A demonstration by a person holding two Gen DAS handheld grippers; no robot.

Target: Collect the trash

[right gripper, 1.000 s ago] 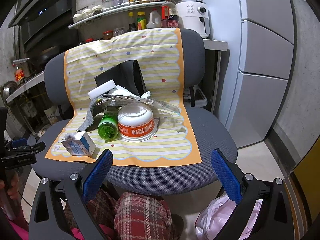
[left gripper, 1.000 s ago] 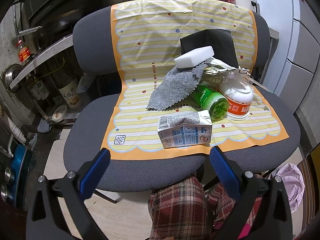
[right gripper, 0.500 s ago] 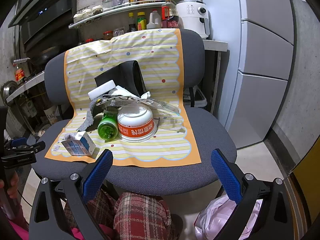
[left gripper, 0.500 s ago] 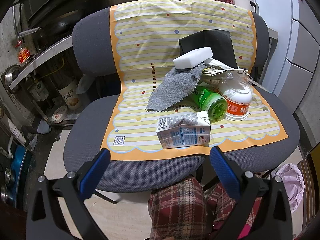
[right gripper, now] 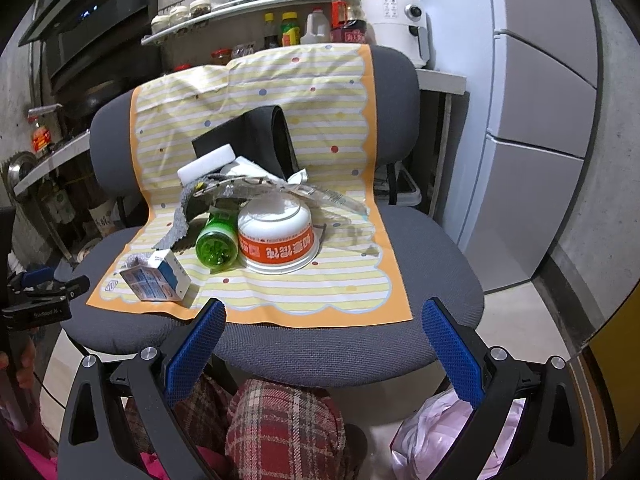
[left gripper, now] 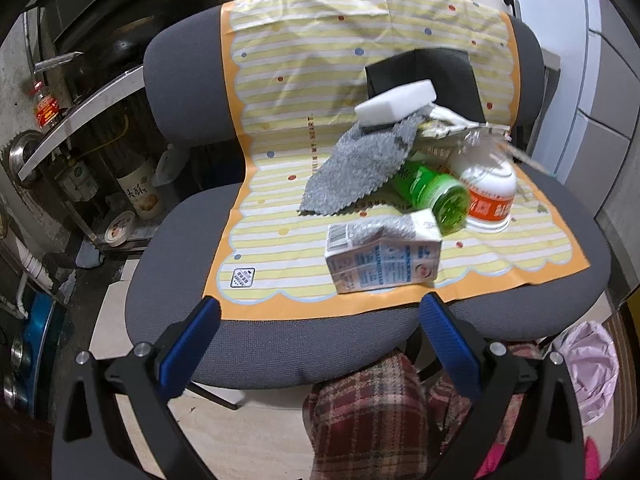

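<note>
While both tongs, left (left gripper: 316, 320) and right (right gripper: 320, 322), gape empty, seizing the milk carton (left gripper: 382, 258) risks dislodging the bottle (left gripper: 434, 196).

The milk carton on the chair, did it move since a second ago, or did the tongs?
The left tongs crept slightly closer to the milk carton, open, holding nothing. The carton, green bottle, cup and grey cloth stayed put. The right tongs barely moved, also open.
</note>
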